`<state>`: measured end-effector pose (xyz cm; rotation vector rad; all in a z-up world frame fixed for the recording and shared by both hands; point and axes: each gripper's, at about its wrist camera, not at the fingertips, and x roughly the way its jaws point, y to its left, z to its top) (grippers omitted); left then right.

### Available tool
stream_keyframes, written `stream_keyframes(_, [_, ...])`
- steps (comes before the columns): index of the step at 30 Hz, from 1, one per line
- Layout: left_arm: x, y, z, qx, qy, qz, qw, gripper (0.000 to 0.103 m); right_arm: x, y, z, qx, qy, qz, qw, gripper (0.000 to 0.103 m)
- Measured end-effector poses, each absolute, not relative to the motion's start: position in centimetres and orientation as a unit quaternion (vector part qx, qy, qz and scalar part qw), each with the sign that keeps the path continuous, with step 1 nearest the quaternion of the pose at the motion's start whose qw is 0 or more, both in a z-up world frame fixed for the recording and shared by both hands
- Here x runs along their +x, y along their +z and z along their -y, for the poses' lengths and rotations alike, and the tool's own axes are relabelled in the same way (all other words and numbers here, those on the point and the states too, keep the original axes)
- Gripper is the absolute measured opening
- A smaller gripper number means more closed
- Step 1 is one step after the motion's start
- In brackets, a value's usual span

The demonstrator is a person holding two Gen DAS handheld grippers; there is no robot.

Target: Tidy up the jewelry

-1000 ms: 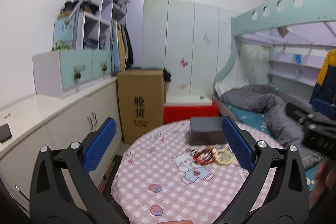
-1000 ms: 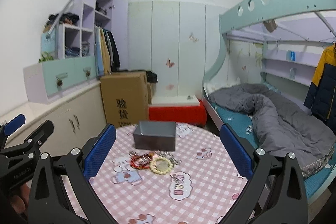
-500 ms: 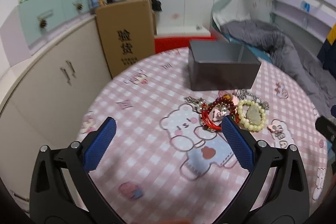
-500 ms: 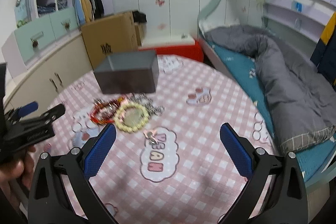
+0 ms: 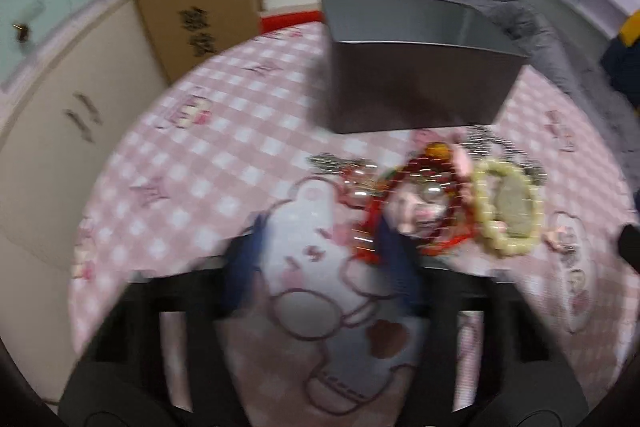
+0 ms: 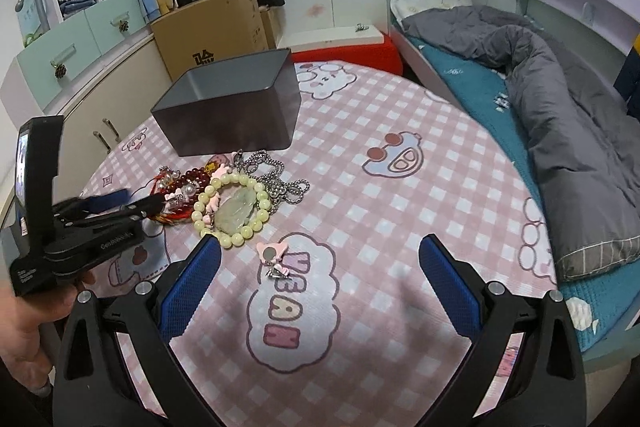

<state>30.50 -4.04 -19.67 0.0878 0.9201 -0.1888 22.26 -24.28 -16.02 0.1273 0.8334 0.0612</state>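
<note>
A heap of jewelry lies on the round pink checked table point(image 6: 400, 187): a red bead bracelet point(image 6: 188, 183), a pale green bead bracelet with a jade pendant point(image 6: 232, 207), a silver ball chain point(image 6: 276, 179) and a small pink clip point(image 6: 274, 257). An open dark grey box point(image 6: 232, 107) stands just behind the heap. My left gripper point(image 5: 320, 259), blurred, has its jaws partly closed beside the red bracelet point(image 5: 416, 199); it also shows in the right wrist view point(image 6: 132, 205). My right gripper point(image 6: 320, 287) is open and empty, above the table in front of the heap.
A cardboard carton point(image 6: 212, 27) and a red box point(image 6: 348, 53) stand behind the table. Cabinets point(image 6: 80, 39) run along the left. A bunk bed with a grey quilt point(image 6: 560, 107) is on the right.
Both grippers have dropped and tilted down toward the table. My left gripper has moved in to the jewelry heap and its jaws have narrowed. My right gripper has stayed open.
</note>
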Motion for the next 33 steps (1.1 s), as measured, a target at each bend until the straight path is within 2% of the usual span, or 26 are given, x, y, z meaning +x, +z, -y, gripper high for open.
stream_keyframes(1, [30.5,-19.6,4.1,0.047,-0.095,-0.441,0.891,0.028,22.5,-16.2,24.3,0.062,0.032,-0.407,0.911,0.095])
stream_keyframes(2, [30.4,-19.5,4.3,0.051,-0.103,-0.437,0.892,0.015,22.8,-16.3,24.2,0.061,0.033,-0.410,0.910,0.095])
stream_keyframes(3, [30.3,-19.3,4.2,0.048,-0.113,-0.436,0.892,0.010,22.9,-16.4,24.2,0.061,0.035,-0.412,0.909,0.095])
stream_keyframes(6, [29.7,-18.4,3.9,0.046,-0.133,-0.420,0.897,0.004,23.4,-16.6,24.2,0.063,0.041,-0.417,0.906,0.095])
stream_keyframes(12, [28.1,-15.6,2.5,0.034,-0.156,-0.388,0.908,0.004,24.3,-16.5,23.3,0.053,0.055,-0.422,0.904,0.095])
stream_keyframes(20, [28.5,-16.8,1.6,0.021,-0.146,-0.404,0.903,0.006,24.9,-16.6,21.6,0.036,0.067,-0.429,0.900,0.095])
stream_keyframes(22, [28.6,-17.4,2.1,0.023,-0.144,-0.415,0.898,0.031,24.9,-16.7,21.4,0.034,0.067,-0.431,0.899,0.095])
stream_keyframes(23, [28.6,-17.6,2.2,0.023,-0.137,-0.417,0.898,0.078,24.9,-16.7,21.4,0.034,0.066,-0.432,0.899,0.095])
stream_keyframes(24, [28.4,-17.6,2.2,0.022,-0.114,-0.407,0.906,0.097,24.9,-16.6,21.4,0.033,0.064,-0.432,0.899,0.095])
stream_keyframes(26, [27.9,-17.4,2.3,0.023,-0.101,-0.393,0.914,0.096,24.9,-16.6,21.5,0.032,0.063,-0.432,0.899,0.095])
stream_keyframes(31, [29.0,-18.6,2.3,0.019,-0.084,-0.412,0.907,0.096,24.9,-16.4,21.9,0.034,0.057,-0.430,0.900,0.095])
stream_keyframes(33, [29.5,-19.1,2.3,0.017,-0.083,-0.422,0.903,0.080,24.9,-16.4,22.0,0.036,0.057,-0.430,0.900,0.095])
